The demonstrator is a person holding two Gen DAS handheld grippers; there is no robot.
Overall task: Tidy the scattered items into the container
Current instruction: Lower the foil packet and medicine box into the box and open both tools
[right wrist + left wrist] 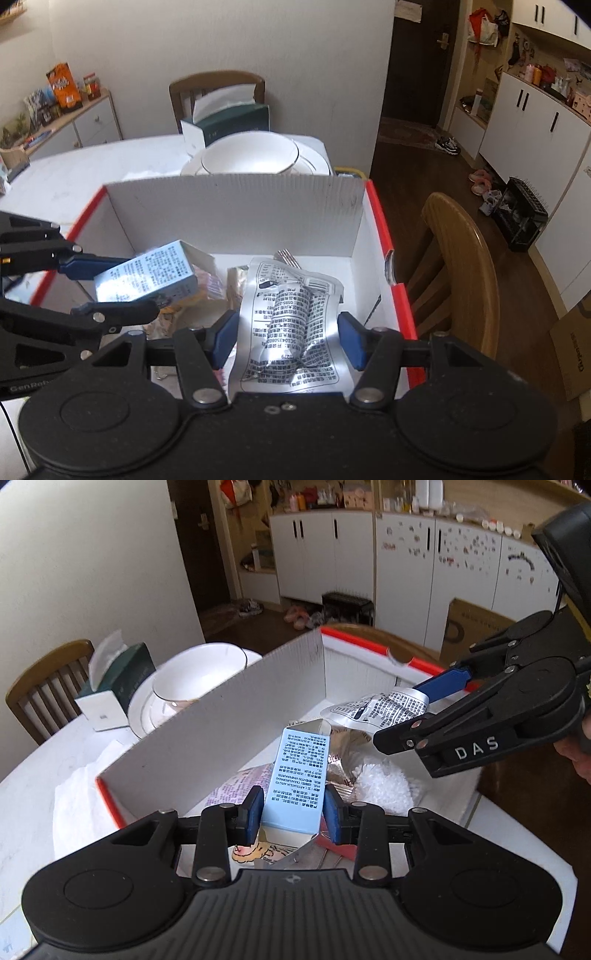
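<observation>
A white cardboard box with a red rim (380, 221) sits on a white table (74, 173), its tall back flap raised. Both hand-held grippers hang over the open box, each carrying something.

The left gripper (291, 812) pinches a small pale blue carton (299, 775) printed with dense black text, its blue pads pressed against the carton's two sides. The carton is tilted in the air above the box floor.

The right gripper (288, 334) holds a crinkled silver foil pouch (291, 325), also covered in black print, between its blue fingers (225, 332); the pouch bulges in the middle and dangles over the box's right half.

Already lying inside the box are several packets, a white fluffy bundle in clear wrap (384, 786) and what looks like a fork (288, 258).

Behind the box stand a white bowl on a plate (251, 158) and a dark green tissue box (236, 122). The tidying seems well along: these two items still need releasing, and I cannot tell whether anything else is left scattered.
</observation>
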